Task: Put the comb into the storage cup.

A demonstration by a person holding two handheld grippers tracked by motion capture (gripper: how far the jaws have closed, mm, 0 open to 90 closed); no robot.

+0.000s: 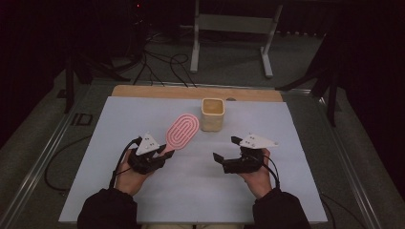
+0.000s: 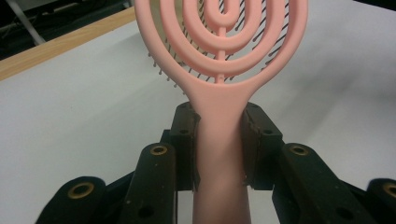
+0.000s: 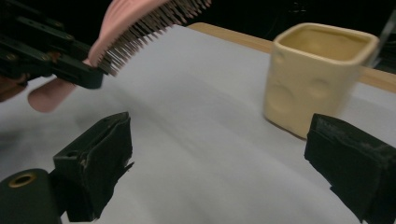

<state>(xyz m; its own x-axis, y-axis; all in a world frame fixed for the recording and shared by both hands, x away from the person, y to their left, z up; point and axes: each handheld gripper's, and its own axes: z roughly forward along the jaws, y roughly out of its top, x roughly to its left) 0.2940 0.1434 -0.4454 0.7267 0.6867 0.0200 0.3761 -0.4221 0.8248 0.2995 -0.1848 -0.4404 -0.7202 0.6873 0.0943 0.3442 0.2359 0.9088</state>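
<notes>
Near the table's [image 1: 143, 107] left, my left gripper [image 2: 219, 140] clamps the pink hairbrush [image 1: 181, 131] by its handle; my right gripper [image 1: 225, 149] gapes empty before the cream cup [image 1: 212, 114].

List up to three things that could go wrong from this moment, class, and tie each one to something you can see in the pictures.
1. The left gripper clamps the pink hairbrush low on its smooth handle, with the wide head far out; it might pivot or slip.
2. The cream cup stands just beyond the brush head; swinging the brush could knock it.
3. The right gripper hangs open near the cup, and a careless move might nudge it across the table.
</notes>
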